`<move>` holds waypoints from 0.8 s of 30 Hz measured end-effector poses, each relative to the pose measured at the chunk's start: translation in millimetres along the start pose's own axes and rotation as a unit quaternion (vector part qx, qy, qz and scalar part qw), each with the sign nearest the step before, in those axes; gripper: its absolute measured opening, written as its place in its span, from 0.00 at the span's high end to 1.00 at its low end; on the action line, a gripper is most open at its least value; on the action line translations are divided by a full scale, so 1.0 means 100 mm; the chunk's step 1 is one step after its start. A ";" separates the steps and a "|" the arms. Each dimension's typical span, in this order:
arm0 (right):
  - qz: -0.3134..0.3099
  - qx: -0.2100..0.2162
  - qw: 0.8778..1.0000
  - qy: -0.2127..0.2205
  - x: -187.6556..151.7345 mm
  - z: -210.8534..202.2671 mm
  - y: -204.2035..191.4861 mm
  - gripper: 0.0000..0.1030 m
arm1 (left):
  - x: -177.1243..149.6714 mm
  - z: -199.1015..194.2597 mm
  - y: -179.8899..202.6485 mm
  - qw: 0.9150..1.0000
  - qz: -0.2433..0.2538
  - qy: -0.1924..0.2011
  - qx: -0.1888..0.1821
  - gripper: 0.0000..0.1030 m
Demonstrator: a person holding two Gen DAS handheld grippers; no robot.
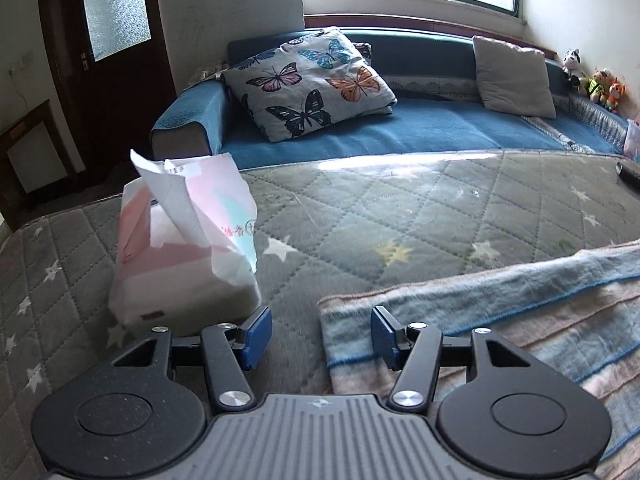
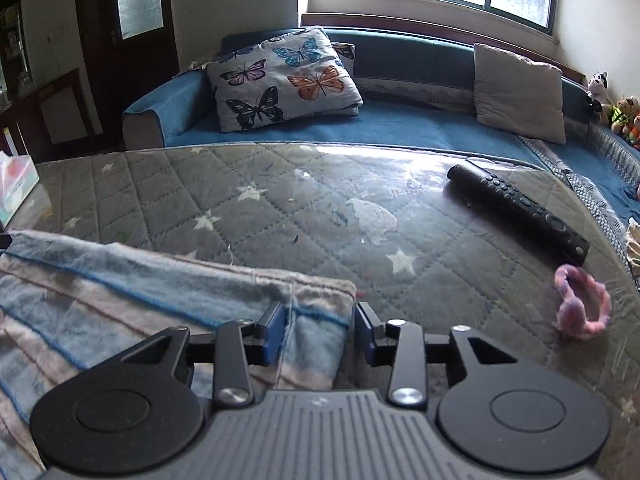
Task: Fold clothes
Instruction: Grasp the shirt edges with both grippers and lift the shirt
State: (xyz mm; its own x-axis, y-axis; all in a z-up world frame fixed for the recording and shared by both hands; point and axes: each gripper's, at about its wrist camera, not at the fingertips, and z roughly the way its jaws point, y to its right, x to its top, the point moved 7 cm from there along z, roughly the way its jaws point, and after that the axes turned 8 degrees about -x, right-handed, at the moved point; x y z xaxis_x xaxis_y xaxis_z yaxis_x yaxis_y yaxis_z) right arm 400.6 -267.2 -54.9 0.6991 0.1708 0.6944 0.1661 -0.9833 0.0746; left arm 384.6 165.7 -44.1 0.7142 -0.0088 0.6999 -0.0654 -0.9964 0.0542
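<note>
The only writing that shows stands on the tissue pack (image 1: pixel 180 240), at the left of the left wrist view. On its pink and white wrapper, near the middle right of the pack, there are a few small reddish Chinese characters beside a round mark; they are too small and blurred to read with any certainty. A faint line of print also runs along the crumpled top flap, unreadable. In the right wrist view the same tissue pack (image 2: pixel 16 188) sits at the far left edge, with print along its side too blurred to make out. The buttons of the remote control (image 2: pixel 520 208) carry no legible marks.
</note>
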 end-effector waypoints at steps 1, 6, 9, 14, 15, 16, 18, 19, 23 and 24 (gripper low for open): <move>0.002 0.003 1.000 0.001 0.01 0.02 0.00 0.63 | 0.01 0.01 0.00 1.000 -0.002 0.001 -0.004 0.48; 0.002 0.016 1.000 0.006 0.02 0.03 -0.03 0.80 | 0.02 0.03 0.01 1.000 -0.003 0.003 -0.031 0.61; 0.003 0.026 1.000 0.004 0.03 0.01 -0.06 0.90 | 0.02 0.02 0.03 0.999 -0.008 0.007 -0.047 0.84; 0.009 0.027 1.000 0.011 0.05 -0.08 -0.09 0.94 | 0.07 -0.14 0.07 0.998 -0.019 0.017 -0.058 0.95; 0.010 0.027 0.999 0.016 0.07 -0.15 -0.08 0.94 | 0.08 -0.22 0.09 0.998 -0.017 0.023 -0.058 0.95; 0.009 0.029 0.999 0.023 0.10 -0.25 -0.08 0.94 | 0.10 -0.30 0.10 0.998 -0.015 0.029 -0.058 0.95; 0.010 0.034 0.999 0.034 0.13 -0.44 -0.07 0.95 | 0.12 -0.48 0.12 0.997 -0.012 0.042 -0.059 0.95; 0.012 0.038 0.999 0.037 0.14 -0.54 -0.07 0.95 | 0.11 -0.59 0.14 0.997 -0.010 0.049 -0.060 0.95; 0.009 0.049 0.997 0.055 0.11 -0.98 -0.07 0.95 | 0.08 -1.07 0.21 0.995 -0.003 0.077 -0.064 0.95; 0.009 0.053 0.997 0.060 0.09 -1.10 -0.07 0.95 | 0.05 -1.20 0.24 0.994 -0.001 0.083 -0.065 0.95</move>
State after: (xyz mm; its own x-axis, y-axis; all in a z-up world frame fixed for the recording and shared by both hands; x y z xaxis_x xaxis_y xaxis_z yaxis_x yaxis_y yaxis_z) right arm 329.4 -265.6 29.3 0.6160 0.1390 0.7754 0.2311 -0.9729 -0.0092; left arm 302.8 152.0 46.0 0.5895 0.0180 0.8076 -0.1616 -0.9769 0.1397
